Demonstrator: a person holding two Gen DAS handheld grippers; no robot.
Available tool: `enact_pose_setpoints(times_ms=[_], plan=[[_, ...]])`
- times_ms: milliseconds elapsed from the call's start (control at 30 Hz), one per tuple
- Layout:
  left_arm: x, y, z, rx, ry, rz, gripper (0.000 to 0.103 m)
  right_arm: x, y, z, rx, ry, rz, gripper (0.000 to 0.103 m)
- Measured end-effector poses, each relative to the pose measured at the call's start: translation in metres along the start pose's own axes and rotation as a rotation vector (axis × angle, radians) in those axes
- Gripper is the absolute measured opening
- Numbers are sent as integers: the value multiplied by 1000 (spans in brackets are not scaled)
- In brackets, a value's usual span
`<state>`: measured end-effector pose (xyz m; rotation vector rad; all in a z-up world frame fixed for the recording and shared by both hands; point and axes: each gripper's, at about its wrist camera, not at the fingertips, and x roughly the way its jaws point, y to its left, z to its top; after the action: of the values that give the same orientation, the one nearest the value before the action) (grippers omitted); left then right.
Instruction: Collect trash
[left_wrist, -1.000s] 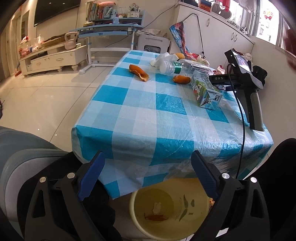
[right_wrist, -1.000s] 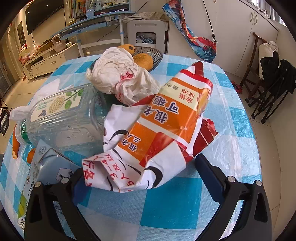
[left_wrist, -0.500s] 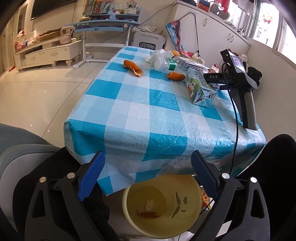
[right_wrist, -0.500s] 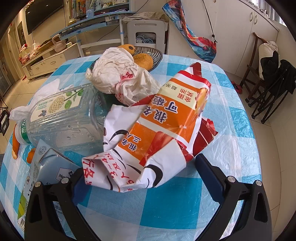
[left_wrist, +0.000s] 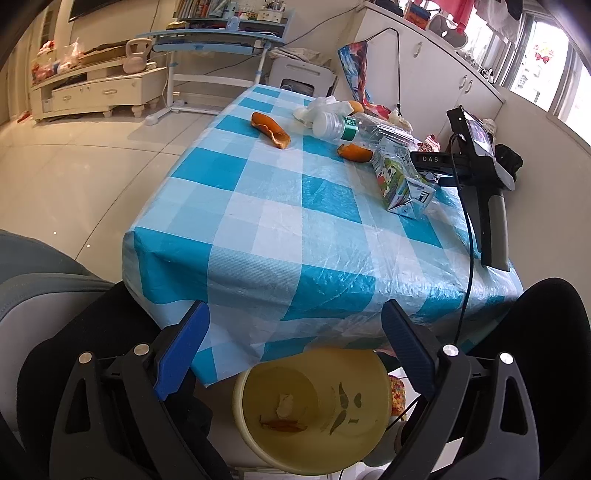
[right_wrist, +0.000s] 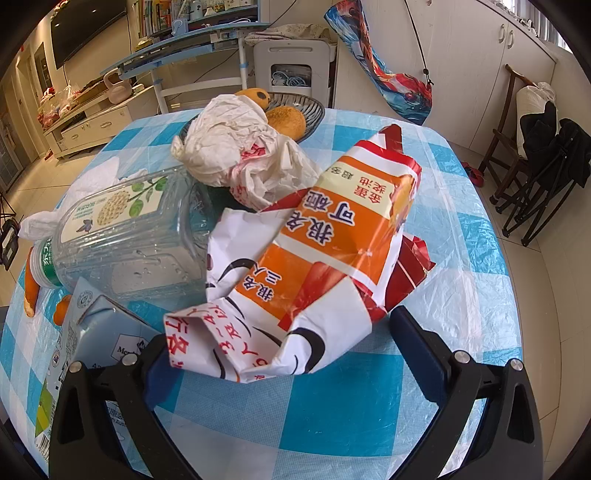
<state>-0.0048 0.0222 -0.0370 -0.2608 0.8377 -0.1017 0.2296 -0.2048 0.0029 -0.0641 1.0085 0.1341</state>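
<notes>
My left gripper (left_wrist: 295, 332) is open and empty. It hangs over the near table edge, above a yellow bin (left_wrist: 238, 398) holding a few scraps. On the blue-checked table (left_wrist: 258, 221) lie two orange peels (left_wrist: 270, 130) (left_wrist: 354, 152), a clear plastic bottle (left_wrist: 347, 127) and a milk carton (left_wrist: 400, 181). My right gripper (right_wrist: 280, 354) stands open, its fingers on either side of the near end of an orange, red and white snack wrapper (right_wrist: 332, 251). The bottle (right_wrist: 125, 236), the carton (right_wrist: 92, 332) and a crumpled white bag (right_wrist: 236, 155) lie close by.
A dark bowl (right_wrist: 312, 107) with round fruit or buns sits behind the white bag. The right tool's handle (left_wrist: 493, 221) stands over the table's right side. Dark-clothed legs (left_wrist: 535, 332) flank the bin, a grey seat (left_wrist: 29, 280) is at left, and folding chairs (right_wrist: 535, 166) stand off to the right.
The left wrist view has swung a little, so the table and bin sit slightly differently in frame. The right gripper and the wrapper have stayed as they were.
</notes>
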Motion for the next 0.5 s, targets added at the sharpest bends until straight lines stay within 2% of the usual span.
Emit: enact_pose_setpoints(times_ms=[500], plan=[[1, 2, 0, -16, 4, -8, 91, 0, 0, 0, 0, 0, 0, 97]])
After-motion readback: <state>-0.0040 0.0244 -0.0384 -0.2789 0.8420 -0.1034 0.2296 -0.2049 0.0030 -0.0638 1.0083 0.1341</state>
